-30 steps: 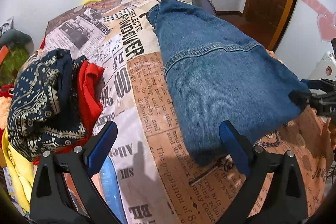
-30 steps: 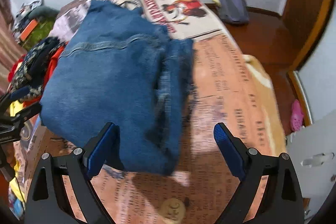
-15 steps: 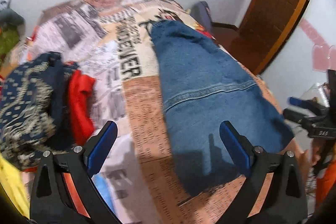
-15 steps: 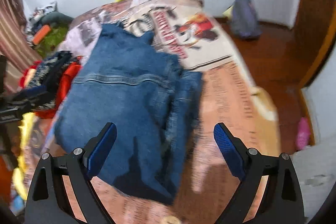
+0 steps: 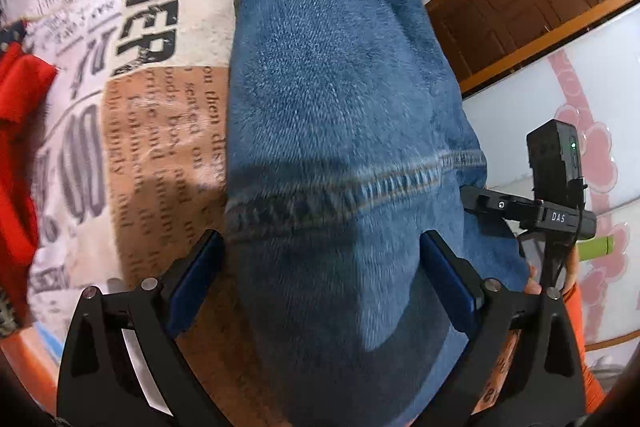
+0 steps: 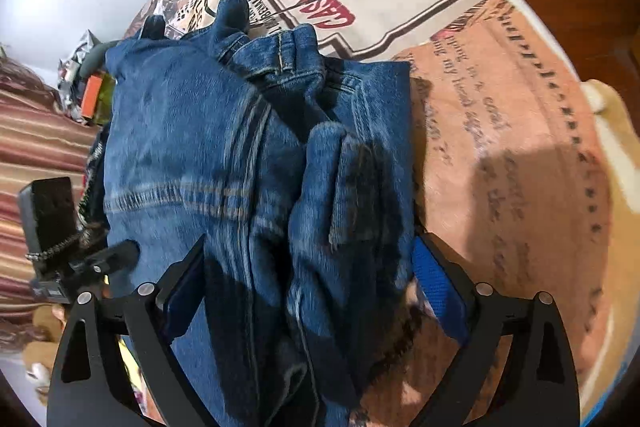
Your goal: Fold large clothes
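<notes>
Folded blue jeans (image 5: 336, 131) lie lengthwise on a bed with a newspaper-print cover (image 5: 152, 75). My left gripper (image 5: 322, 279) is open and hangs low over the near end of the jeans, one finger on each side of the denim. In the right wrist view the same jeans (image 6: 240, 155) show their bunched waistband and seams, and my right gripper (image 6: 312, 287) is open astride their near end too. The right gripper's body (image 5: 536, 211) shows at the right edge of the left wrist view. The left gripper's body (image 6: 60, 247) shows at the left edge of the right wrist view.
A red garment (image 5: 20, 131) lies on the bed to the left of the jeans. A wooden door (image 5: 532, 3) stands beyond the bed's right side. Striped fabric (image 6: 36, 155) and clutter (image 6: 92, 87) sit at the far left. Bare printed cover (image 6: 500, 147) lies to the right of the jeans.
Both grippers have dropped and moved in close over the jeans' near end, which now fills both views. Both stay open. The pile of patterned clothes has slid out of the left view.
</notes>
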### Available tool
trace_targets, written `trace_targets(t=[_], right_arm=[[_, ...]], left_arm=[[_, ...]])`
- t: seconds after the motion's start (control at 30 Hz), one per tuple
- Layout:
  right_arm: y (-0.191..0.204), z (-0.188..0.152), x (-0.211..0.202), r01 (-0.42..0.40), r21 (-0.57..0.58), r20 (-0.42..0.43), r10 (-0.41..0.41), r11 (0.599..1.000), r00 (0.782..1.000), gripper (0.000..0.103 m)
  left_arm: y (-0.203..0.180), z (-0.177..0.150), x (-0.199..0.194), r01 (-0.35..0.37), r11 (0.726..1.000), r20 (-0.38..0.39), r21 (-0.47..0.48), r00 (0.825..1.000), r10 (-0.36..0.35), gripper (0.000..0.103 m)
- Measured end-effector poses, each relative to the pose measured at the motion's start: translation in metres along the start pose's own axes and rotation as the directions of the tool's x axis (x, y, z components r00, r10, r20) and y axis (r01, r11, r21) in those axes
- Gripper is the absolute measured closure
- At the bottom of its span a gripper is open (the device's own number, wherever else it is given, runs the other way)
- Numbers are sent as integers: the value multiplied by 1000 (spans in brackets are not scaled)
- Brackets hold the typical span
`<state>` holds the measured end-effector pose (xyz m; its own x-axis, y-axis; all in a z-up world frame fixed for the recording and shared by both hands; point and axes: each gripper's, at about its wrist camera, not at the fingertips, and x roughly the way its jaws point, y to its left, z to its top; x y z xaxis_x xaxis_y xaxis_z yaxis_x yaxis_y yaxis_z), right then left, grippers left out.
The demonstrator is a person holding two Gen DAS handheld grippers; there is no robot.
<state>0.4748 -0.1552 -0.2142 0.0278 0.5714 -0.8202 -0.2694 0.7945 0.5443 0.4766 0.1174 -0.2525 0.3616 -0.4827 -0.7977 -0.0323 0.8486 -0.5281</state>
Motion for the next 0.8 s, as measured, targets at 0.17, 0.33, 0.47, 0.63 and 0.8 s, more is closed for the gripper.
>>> trace_targets(t=[0.17,0.33,0.47,0.63,0.8], right_arm=[[1,7,5,-51,23,17,50,998,999,7],[-1,4,0,-53,27,43,52,998,998,11],[3,0,-6,-14,39,56,11,999,998,23],[25,-3,-20,47,-15,71,-46,999,996,54],[48,-8,-42,47,-40,88,-43,998,995,66]], left_arm=[[-11,9,10,6,1000,-2,8,1000,-6,5],[-5,19,10,73,995,3,-71,997,-73,8],[-8,20,5,57,994,26,-90,998,-54,23],[-33,15,-13,20,1000,58,-24,998,-19,49],[-46,16,-47,5,1000,104,-6,995,-5,58]])
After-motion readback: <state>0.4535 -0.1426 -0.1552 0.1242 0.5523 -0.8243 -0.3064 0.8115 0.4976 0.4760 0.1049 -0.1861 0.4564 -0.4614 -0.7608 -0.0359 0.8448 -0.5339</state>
